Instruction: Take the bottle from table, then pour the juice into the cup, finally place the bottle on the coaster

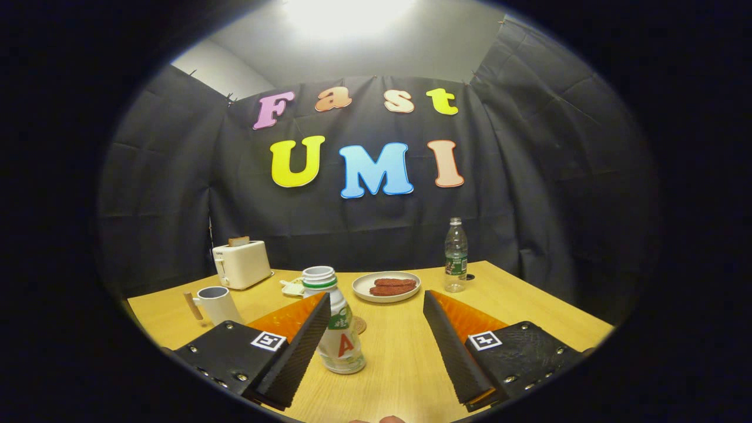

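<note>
Two fingers of the gripper (376, 311) stand wide apart, gripping nothing; the bottle (338, 329) stands between them, perhaps touching the left finger, cup (216, 304) to its left.

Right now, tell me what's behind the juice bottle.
A round coaster peeks out behind the juice bottle, mostly covered by it. The open gripper has the bottle by one finger.

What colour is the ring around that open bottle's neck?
Green, on the white bottle standing between the open gripper jaws; clearest in the gripper view.
</note>
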Demonstrator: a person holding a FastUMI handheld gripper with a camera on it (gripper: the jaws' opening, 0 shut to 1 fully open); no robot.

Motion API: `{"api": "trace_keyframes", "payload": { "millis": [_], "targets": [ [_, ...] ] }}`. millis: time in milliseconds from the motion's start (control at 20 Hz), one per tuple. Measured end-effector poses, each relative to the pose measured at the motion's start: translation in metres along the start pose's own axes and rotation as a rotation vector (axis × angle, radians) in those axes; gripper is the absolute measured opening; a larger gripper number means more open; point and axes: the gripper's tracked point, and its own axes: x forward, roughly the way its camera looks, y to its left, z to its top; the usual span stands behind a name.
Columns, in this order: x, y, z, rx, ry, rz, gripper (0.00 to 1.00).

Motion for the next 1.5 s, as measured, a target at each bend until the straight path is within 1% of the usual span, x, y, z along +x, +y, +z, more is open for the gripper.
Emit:
{"api": "trace_keyframes", "payload": {
  "millis": [100,250,400,550,750,950,1150,1250,1300,1400,1500],
  "targets": [
    [0.003,0.016,-0.011,-0.028,0.013,0.011,0.97],
    [0.008,0.038,-0.022,-0.036,0.022,0.026,0.97],
    [0.016,0.045,-0.029,-0.074,0.017,0.005,0.97],
    [0.033,0.045,-0.038,-0.089,0.024,-0.033,0.97],
    [0.058,0.042,-0.055,-0.088,0.068,-0.071,0.97],
    [0.079,0.037,-0.059,-0.104,0.069,-0.113,0.97],
    [0.090,0.037,-0.077,-0.114,0.111,-0.122,0.98],
    [0.094,0.038,-0.082,-0.109,0.126,-0.119,0.91],
    [0.095,0.039,-0.081,-0.122,0.125,-0.115,0.74],
    [0.101,0.047,-0.076,-0.169,0.137,-0.086,0.73],
    [0.106,0.054,-0.064,-0.220,0.112,-0.063,0.73]
  ]
}}
